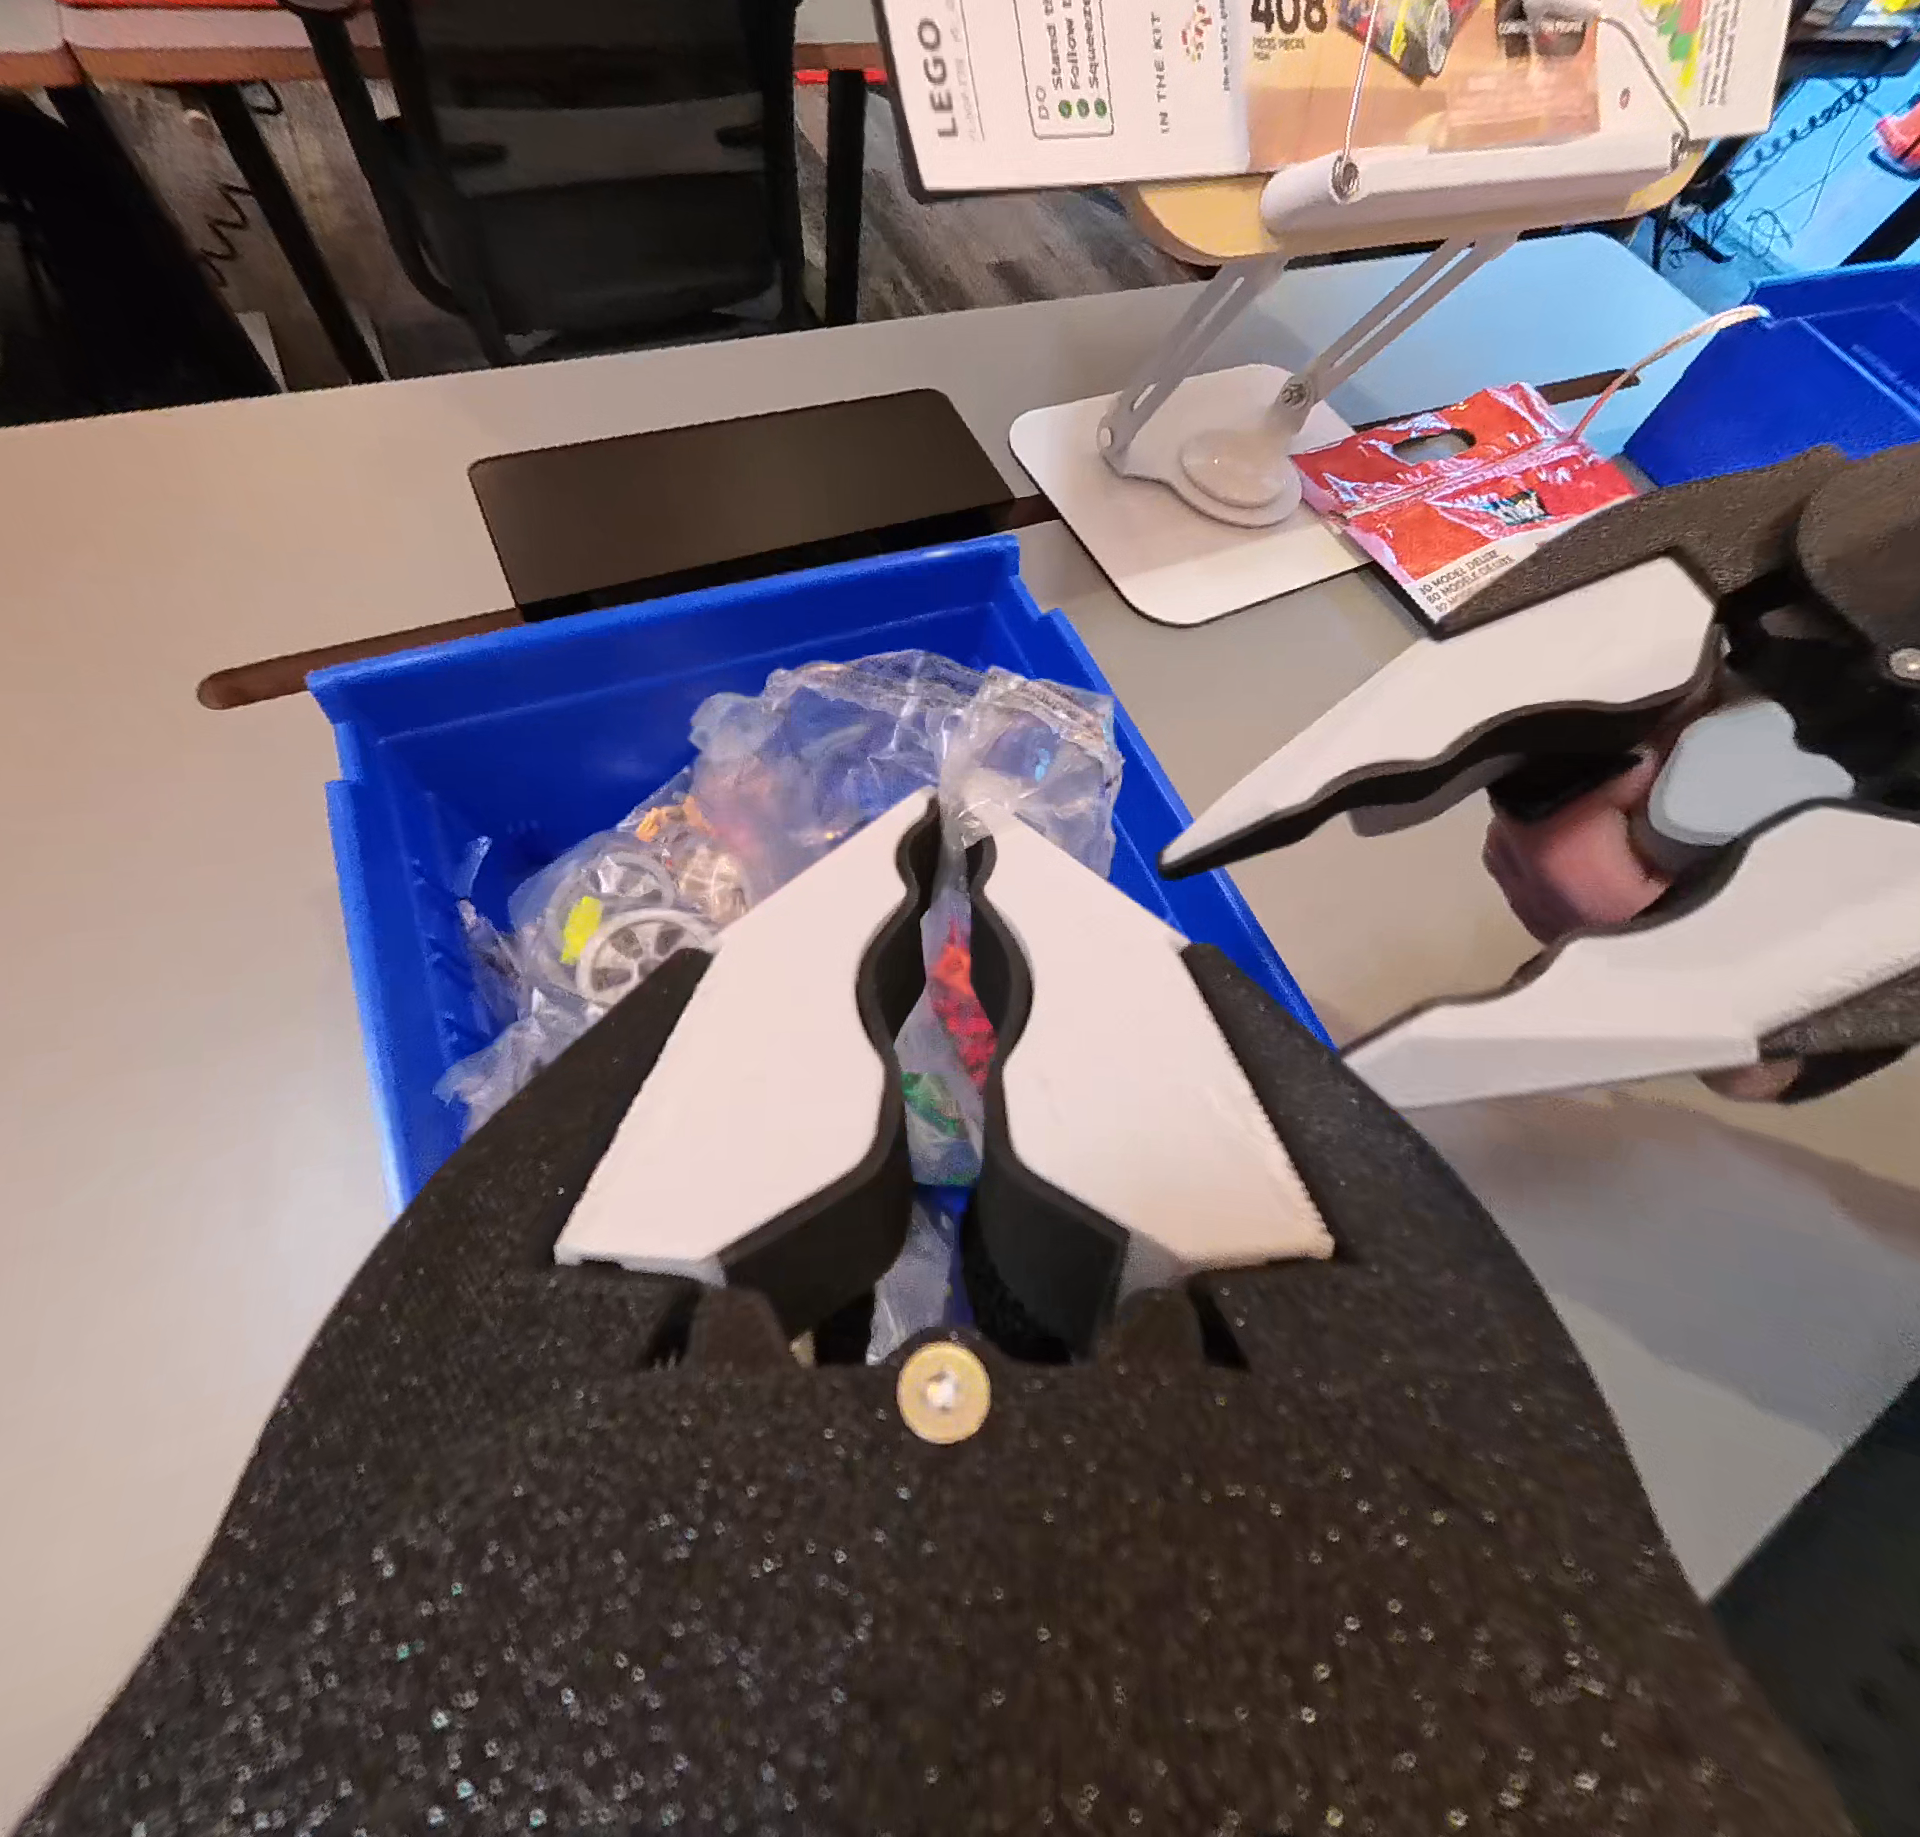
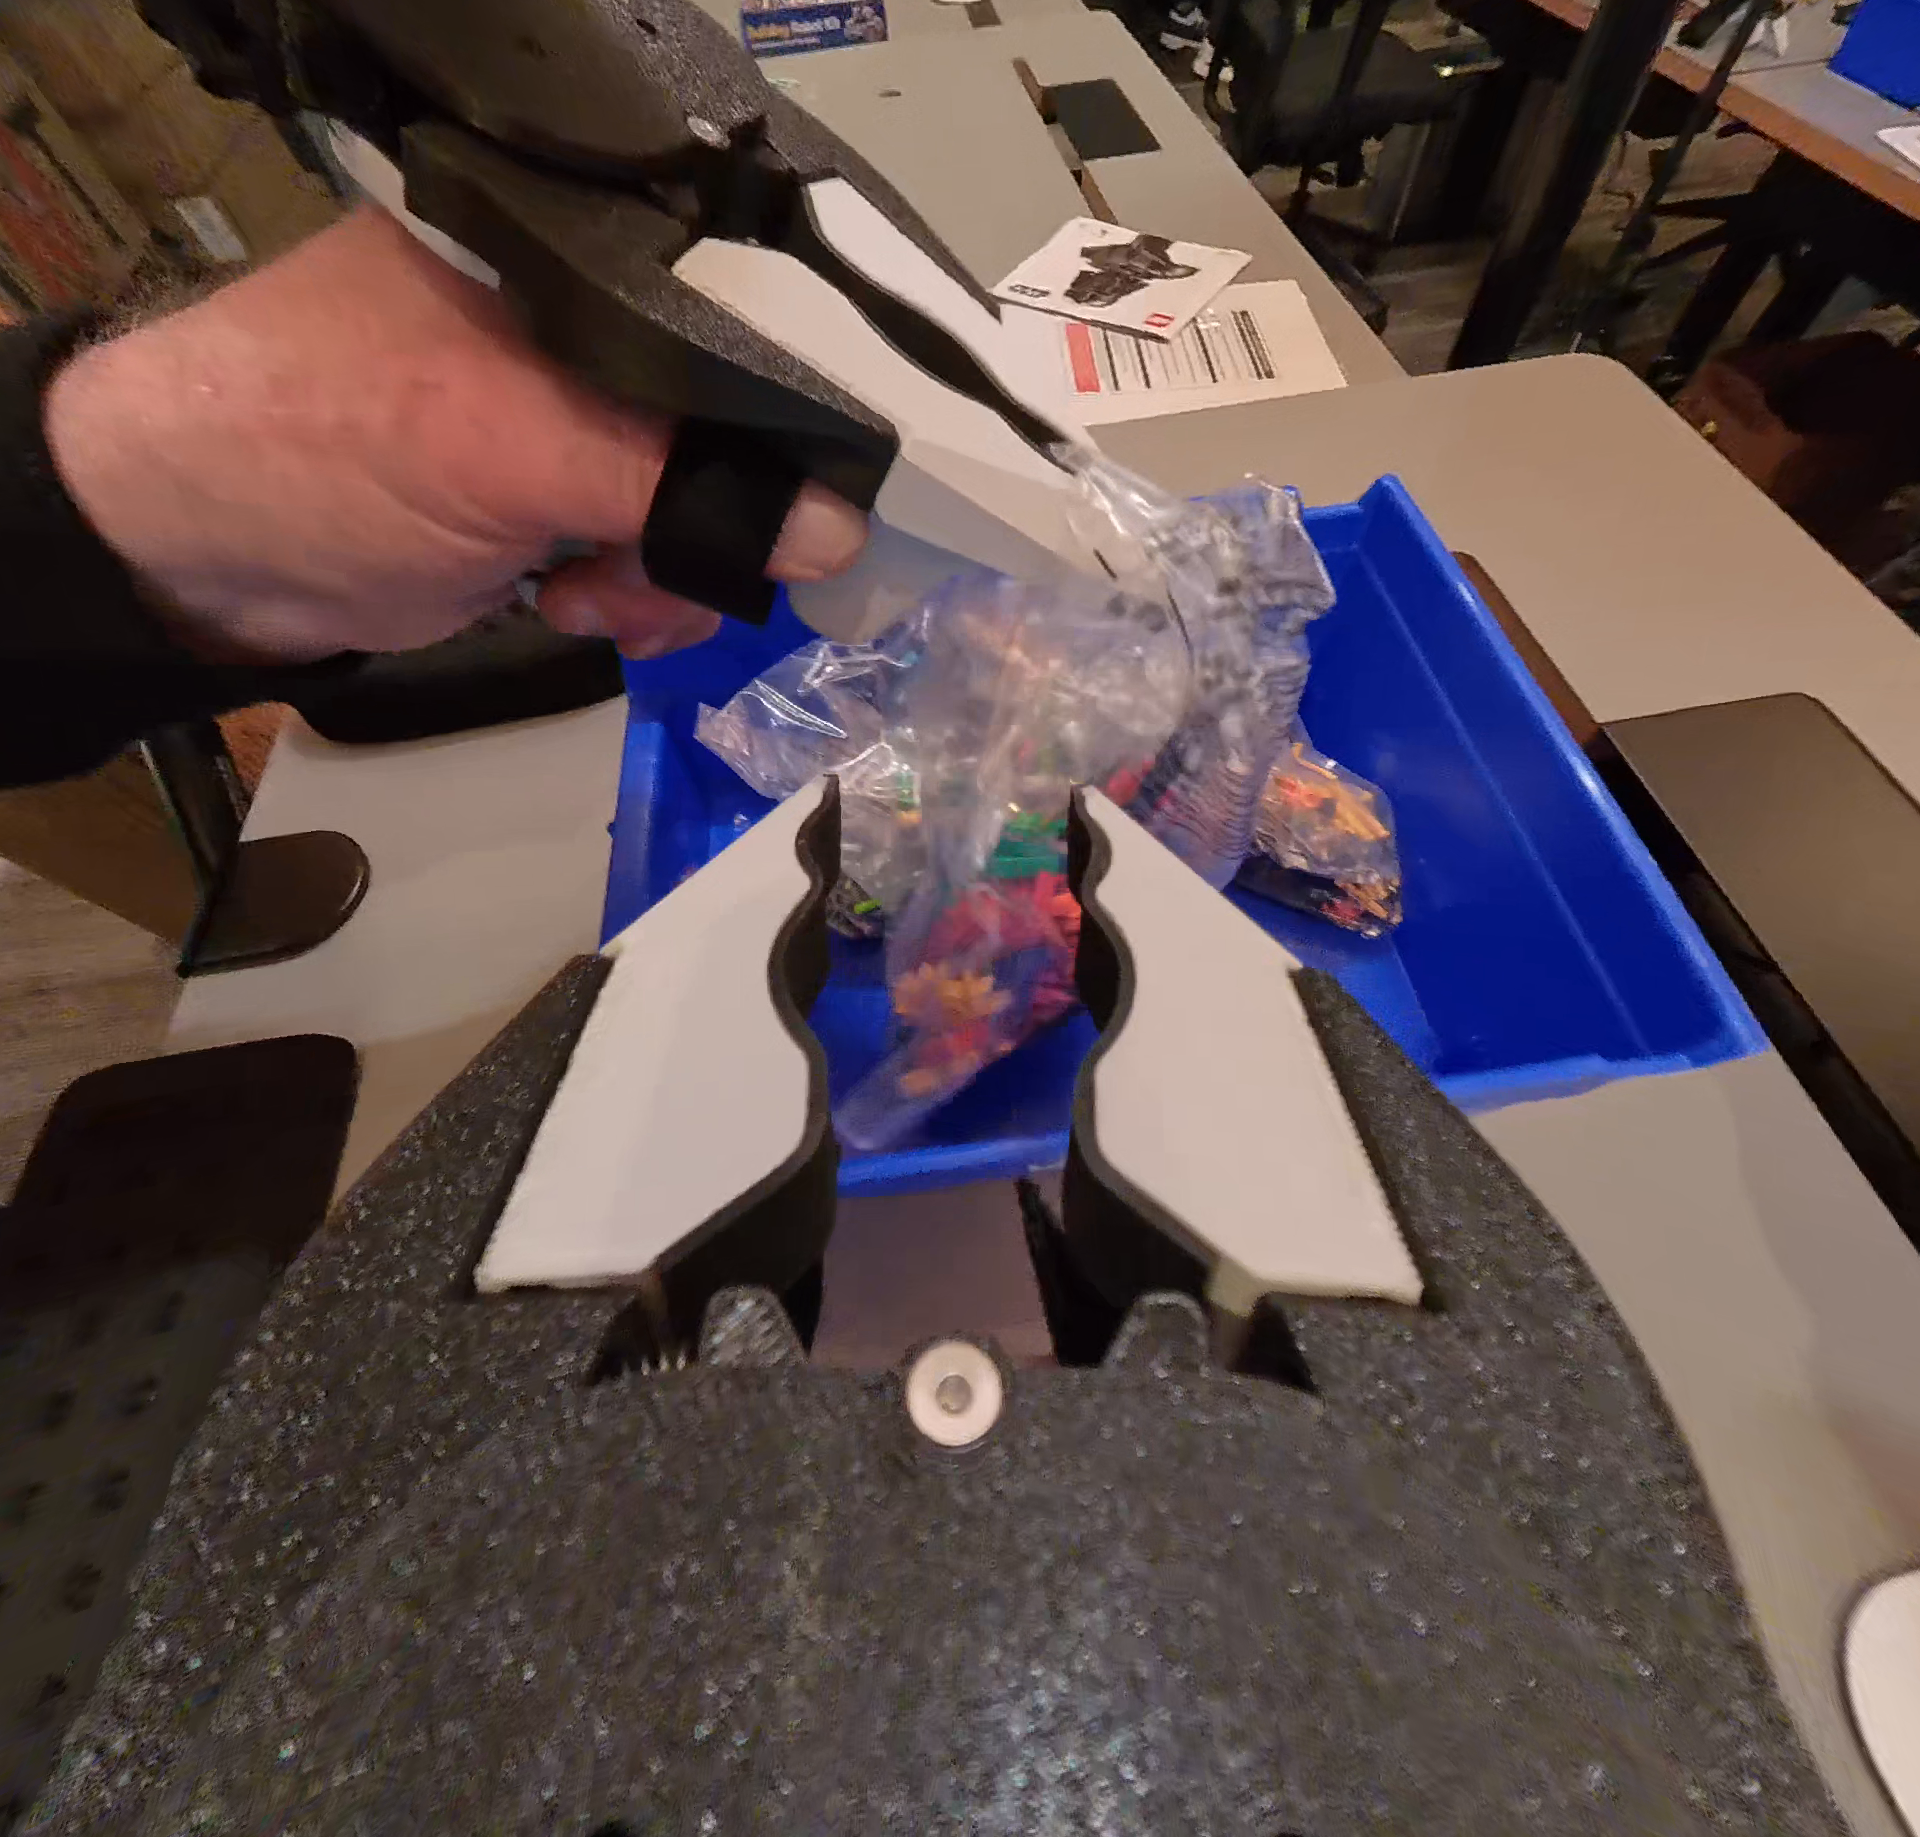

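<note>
My left gripper is shut on the top of a clear plastic bag of small coloured pieces and holds it over a blue bin. In the right wrist view, a hand holds the left gripper and the bag hangs from it into the bin. My right gripper is open and empty, its fingers on either side of the hanging bag's lower part, without closing on it. It also shows in the left wrist view, open beside the bin's right wall. More clear bags lie in the bin, one with wheels and one with orange pieces.
A white stand bearing a printed booklet is behind the bin, with a red packet and a second blue bin to its right. A black panel is set in the grey table. Printed sheets lie farther off. My hands' fingertips stand some 6 cm from each other.
</note>
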`<state>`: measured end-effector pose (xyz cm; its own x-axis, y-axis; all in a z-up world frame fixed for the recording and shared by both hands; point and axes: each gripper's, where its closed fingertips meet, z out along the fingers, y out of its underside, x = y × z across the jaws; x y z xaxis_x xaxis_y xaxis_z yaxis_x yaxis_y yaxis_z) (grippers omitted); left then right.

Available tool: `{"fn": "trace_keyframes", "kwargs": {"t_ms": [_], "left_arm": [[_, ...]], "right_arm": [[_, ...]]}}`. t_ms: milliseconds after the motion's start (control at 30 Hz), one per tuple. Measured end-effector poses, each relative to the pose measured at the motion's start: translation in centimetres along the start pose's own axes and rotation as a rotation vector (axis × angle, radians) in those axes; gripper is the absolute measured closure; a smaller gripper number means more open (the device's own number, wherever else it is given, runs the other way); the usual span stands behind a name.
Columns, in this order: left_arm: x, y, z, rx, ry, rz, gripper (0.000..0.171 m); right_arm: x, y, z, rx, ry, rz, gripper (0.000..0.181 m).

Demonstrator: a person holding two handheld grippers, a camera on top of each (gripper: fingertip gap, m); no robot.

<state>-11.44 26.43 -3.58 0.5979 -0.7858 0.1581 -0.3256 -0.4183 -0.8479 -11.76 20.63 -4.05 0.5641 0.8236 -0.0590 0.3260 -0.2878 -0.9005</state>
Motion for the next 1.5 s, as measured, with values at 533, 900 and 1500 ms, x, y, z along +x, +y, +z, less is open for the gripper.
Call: {"fn": "trace_keyframes", "kwargs": {"t_ms": [533,900,1500], "left_arm": [[2.6,-0.3,0.7,0.011,0.097,0.019,0.171],[1.1,-0.9,1.0,0.074,0.105,-0.061,0.171],[-1.1,0.9,3.0,0.016,0.104,-0.086,0.171]], "right_arm": [[0.7,0.8,4.8,-0.155,-0.013,-0.264,0.181],[-0.3,1.6,4.9,-0.231,-0.159,-0.337,0.181],[-1.5,3.1,4.5,-0.273,-0.201,-0.333,0.181]]}}
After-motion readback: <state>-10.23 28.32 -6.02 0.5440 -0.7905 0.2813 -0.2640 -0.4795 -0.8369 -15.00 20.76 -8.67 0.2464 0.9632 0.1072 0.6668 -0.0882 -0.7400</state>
